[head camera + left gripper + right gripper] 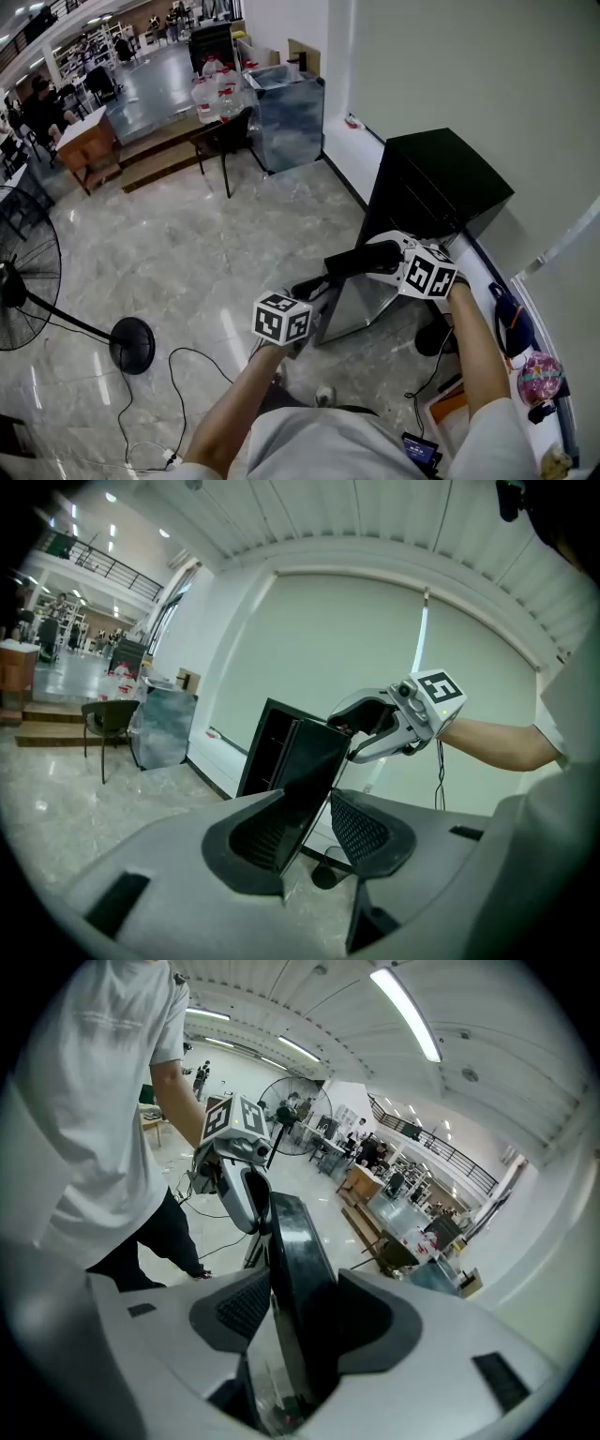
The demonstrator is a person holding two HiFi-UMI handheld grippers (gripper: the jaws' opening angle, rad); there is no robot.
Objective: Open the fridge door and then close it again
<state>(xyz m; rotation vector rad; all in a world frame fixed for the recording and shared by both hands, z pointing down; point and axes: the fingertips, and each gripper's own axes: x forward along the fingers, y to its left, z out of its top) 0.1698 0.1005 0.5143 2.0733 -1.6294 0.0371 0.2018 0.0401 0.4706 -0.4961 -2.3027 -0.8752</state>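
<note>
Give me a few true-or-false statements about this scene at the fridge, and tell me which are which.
1. The fridge door stands partly open. True.
2. Only one pair of tongs is at the door. False: the left tongs and the right tongs each have an edge of the door between their jaws.
3. The fridge is white. False: it is black.
4. A large standing fan is nearby. True.
</note>
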